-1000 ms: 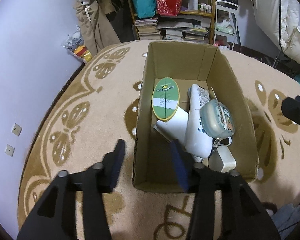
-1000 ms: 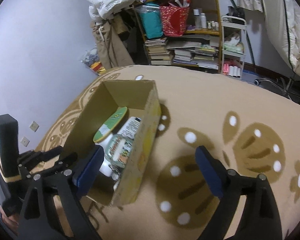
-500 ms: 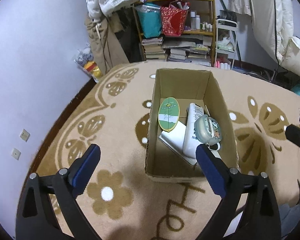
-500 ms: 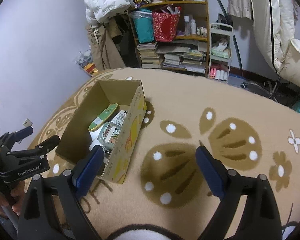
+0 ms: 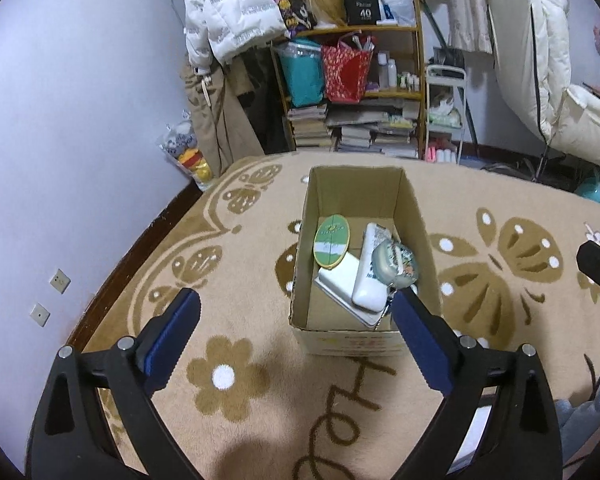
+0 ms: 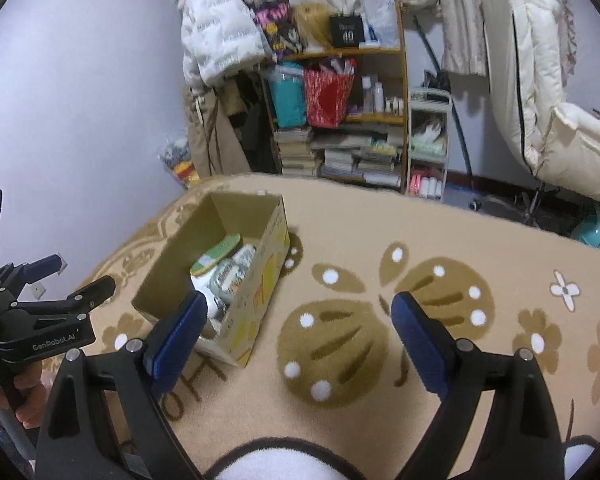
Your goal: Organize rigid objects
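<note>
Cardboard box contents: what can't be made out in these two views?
- Flat white item, left wrist view: mostly covered by the green oval tin and white bottle.
- Box floor at the near right corner: hidden behind the left gripper's finger.
- Cardboard box, right wrist view: contents blurred, partly screened by its near wall.

Probably a home bedroom: patterned rug (image 5: 228, 264), crammed bookshelf (image 5: 356, 92), hanging jacket (image 5: 228, 12).

Matt cardboard box (image 5: 360, 196) sits on a fuzzy pile carpet (image 5: 240, 280); wooden shelf (image 5: 380, 30) behind.
</note>
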`<state>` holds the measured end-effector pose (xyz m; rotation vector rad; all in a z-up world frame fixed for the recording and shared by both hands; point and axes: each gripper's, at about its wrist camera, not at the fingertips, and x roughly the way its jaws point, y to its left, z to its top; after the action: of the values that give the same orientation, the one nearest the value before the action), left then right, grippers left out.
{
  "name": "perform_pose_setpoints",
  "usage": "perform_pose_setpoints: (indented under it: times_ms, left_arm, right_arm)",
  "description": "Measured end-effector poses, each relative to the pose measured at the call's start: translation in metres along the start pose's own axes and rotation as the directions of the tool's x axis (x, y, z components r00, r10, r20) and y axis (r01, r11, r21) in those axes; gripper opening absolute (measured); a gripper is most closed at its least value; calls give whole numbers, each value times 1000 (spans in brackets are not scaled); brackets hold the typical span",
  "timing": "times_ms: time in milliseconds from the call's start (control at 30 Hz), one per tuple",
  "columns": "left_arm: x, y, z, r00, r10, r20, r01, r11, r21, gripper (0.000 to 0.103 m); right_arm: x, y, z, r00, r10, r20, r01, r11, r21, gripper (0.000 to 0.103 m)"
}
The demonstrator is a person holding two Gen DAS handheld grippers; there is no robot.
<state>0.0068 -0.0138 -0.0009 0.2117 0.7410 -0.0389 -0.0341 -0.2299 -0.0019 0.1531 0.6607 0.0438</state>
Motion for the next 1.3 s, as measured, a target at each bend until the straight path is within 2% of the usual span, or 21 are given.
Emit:
perform_pose_setpoints:
  times_ms: [267, 467, 633, 767, 900, 1300]
  left_arm:
    - [-35, -11, -5, 994, 0, 113, -3, 1000, 27, 96]
    - [-47, -17, -8, 989, 2, 145, -5, 1000, 21, 96]
    - [-50, -20, -12, 989, 12, 148, -17, 999, 31, 96]
    - [-45, -21, -15, 990, -23, 139, 18, 999, 39, 96]
    - [-39, -24, -16, 992, 6, 127, -12, 999, 48, 96]
    - [-25, -14, -19, 998, -5, 69, 5, 1000, 5, 96]
  right_arm:
    - [-25, -7, -4, 992, 34, 118, -37, 999, 28, 98]
    - [-30, -9, -9, 990, 42, 133, -47, 998, 29, 98]
    - [-32, -10, -12, 989, 40, 140, -44, 999, 32, 98]
    - [-32, -10, -14, 992, 42, 123, -46, 999, 28, 98]
    - [-27, -8, -19, 995, 38, 95, -39, 999, 14, 98]
    - [-16, -2, -29, 999, 14, 40, -13, 1000, -16, 98]
